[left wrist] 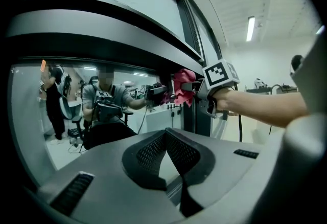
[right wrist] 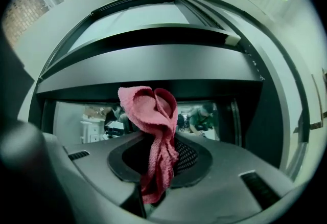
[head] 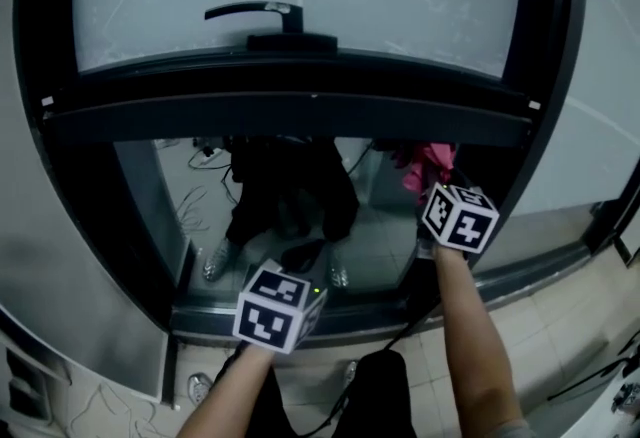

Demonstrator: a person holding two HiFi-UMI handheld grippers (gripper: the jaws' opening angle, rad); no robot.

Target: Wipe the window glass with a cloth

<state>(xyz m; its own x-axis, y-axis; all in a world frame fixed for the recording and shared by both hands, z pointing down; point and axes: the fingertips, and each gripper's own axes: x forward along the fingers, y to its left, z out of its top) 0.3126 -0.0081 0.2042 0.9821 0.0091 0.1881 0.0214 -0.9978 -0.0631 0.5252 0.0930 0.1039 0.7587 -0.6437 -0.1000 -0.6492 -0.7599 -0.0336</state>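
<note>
Low in the frame's centre, the left gripper [head: 272,308] hangs with its jaws together, empty. At mid-right, the right gripper [head: 458,216] clamps a pink cloth [head: 428,166], bunched at the upper right corner of the lower window glass [head: 165,191].

Left gripper [left wrist: 166,135] jaws together, empty; right gripper [right wrist: 157,152] jaws on cloth [right wrist: 147,107].

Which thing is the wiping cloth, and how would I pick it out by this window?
Start at the big dark-framed window and drop below its thick crossbar to the lower glass pane. At that pane's upper right corner, the right gripper pinches the cloth between its jaws. It is the only pink, soft, crumpled thing among dark frames and grey glass.
</note>
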